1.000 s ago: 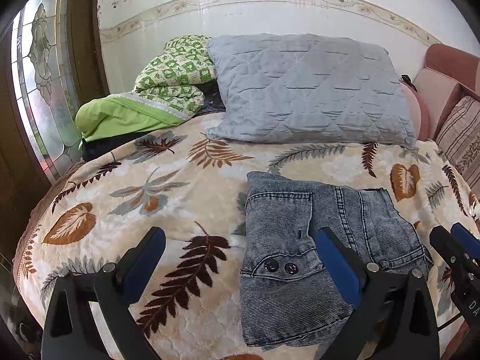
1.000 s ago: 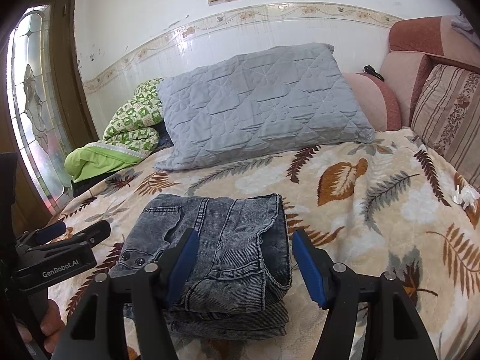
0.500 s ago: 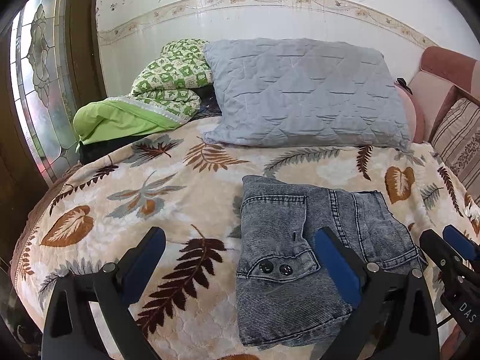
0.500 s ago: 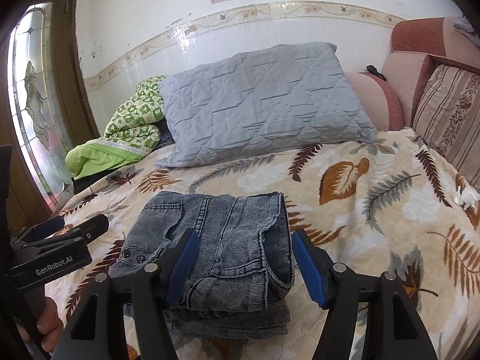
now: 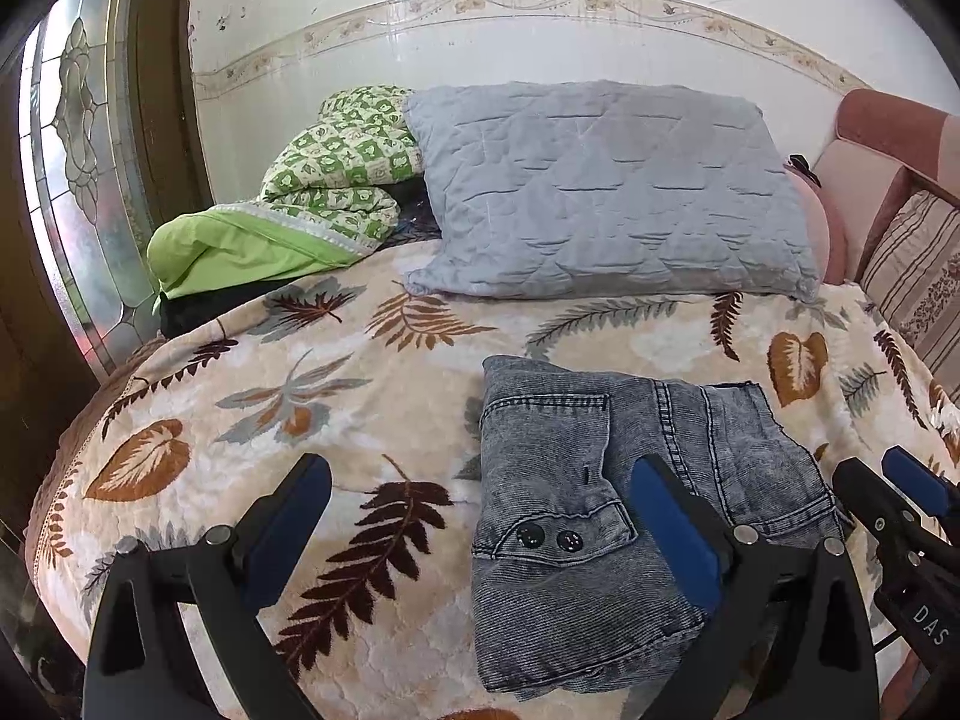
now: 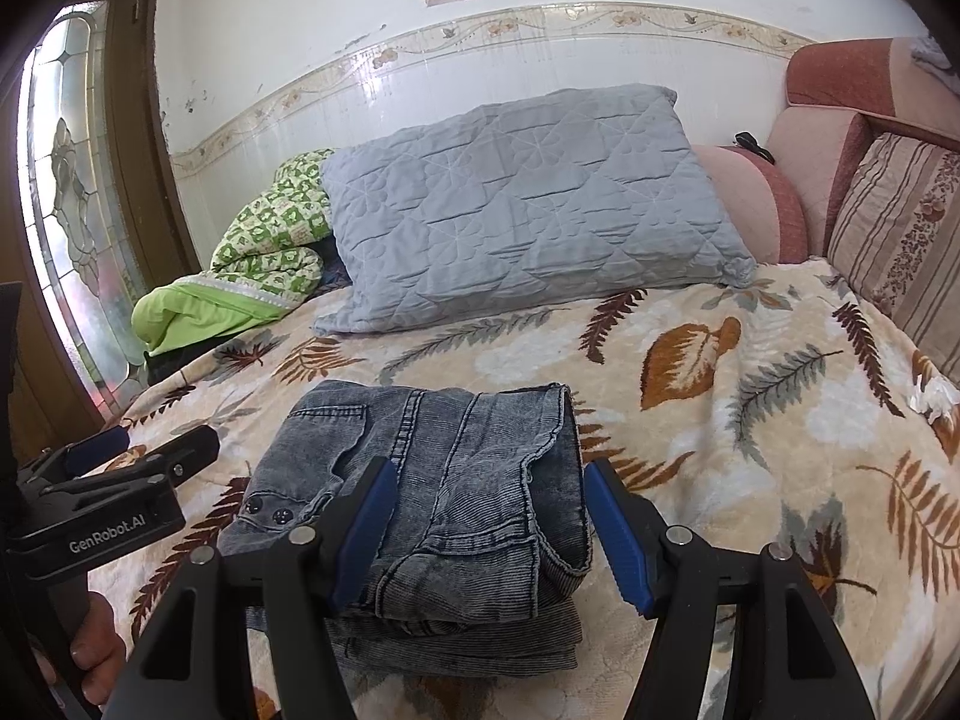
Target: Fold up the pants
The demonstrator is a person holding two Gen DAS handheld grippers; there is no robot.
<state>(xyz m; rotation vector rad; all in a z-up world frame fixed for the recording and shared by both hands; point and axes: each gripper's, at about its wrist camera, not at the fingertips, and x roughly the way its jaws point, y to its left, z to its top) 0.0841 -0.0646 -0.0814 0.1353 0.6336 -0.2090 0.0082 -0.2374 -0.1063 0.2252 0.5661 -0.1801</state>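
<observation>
Grey washed denim pants lie folded into a compact stack on the leaf-patterned blanket, waistband with two dark buttons facing me. My left gripper is open above the stack's left edge, its right finger over the denim and its left finger over bare blanket. In the right wrist view the pants show as layered folds. My right gripper is open, its blue pads standing apart either side of the stack's right half without pressing it. The left gripper appears there at the left, held by a hand.
A large grey quilted pillow leans on the tiled wall behind the pants. A green patterned quilt is bundled at the back left by a stained-glass door. Pink and striped cushions line the right side.
</observation>
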